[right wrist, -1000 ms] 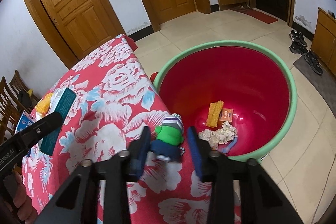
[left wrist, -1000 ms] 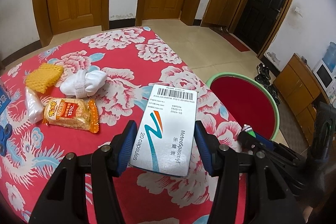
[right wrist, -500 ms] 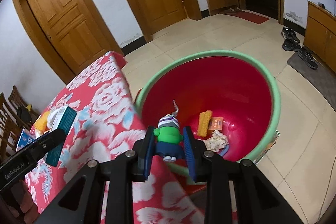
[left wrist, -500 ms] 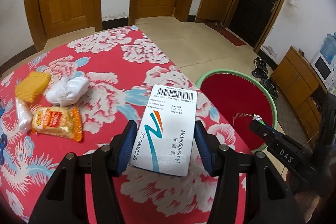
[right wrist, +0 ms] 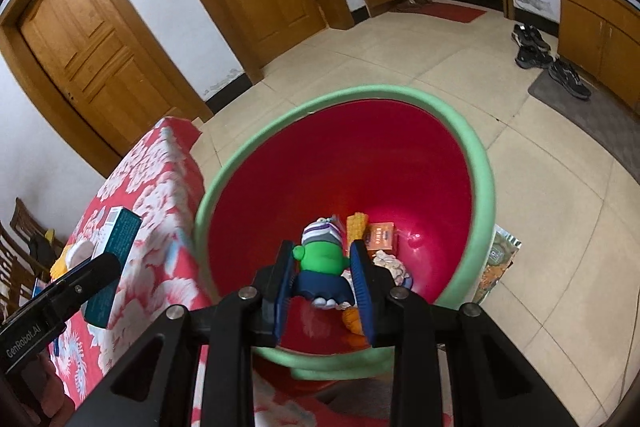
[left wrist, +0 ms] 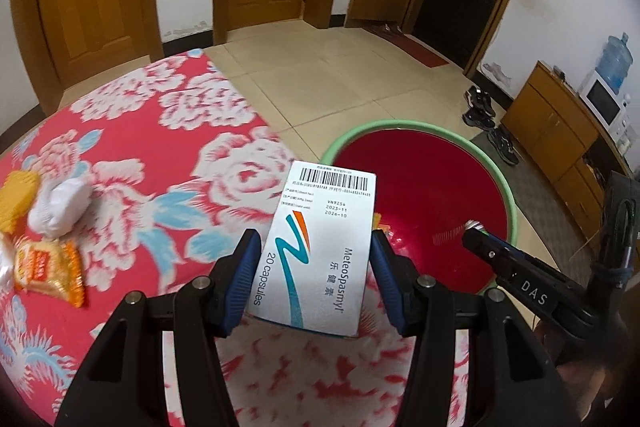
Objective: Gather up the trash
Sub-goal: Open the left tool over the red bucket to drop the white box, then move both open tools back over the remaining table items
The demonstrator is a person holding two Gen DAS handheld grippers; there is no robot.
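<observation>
Right gripper (right wrist: 324, 281) is hanging over the big red plastic basin with the pale green rim (right wrist: 482, 163), and its jaws are just starting to open around the little green rubbery figurine in a striped knit-look cap and blue trousers (right wrist: 322, 259). The toy sits between the blue ribbed pads and looks about to drop, so I'd say this is the release step. To do it clean I'd keep that hand steady above the middle of the basin and let the jaws spread enough that the soft body doesn't snag on the ridges. It's a lumpy, slightly grippy shape, so it could cling to one pad and tumble sideways. There's already crumpled paper, a small orange carton and a yellow corrugated piece down at the bottom, so it should land soft. Left gripper (left wrist: 316, 277) has its jaws held medium-wide, clamped on the long sides of a white glossy cardboard capsule box with a barcode and teal-orange swoosh (left wrist: 320, 247), up in the air over the edge of the table with the red floral cloth (left wrist: 160, 147), right next to the basin. That one's rigid and flat and ought to slide out easily once it's over the rim.
</observation>
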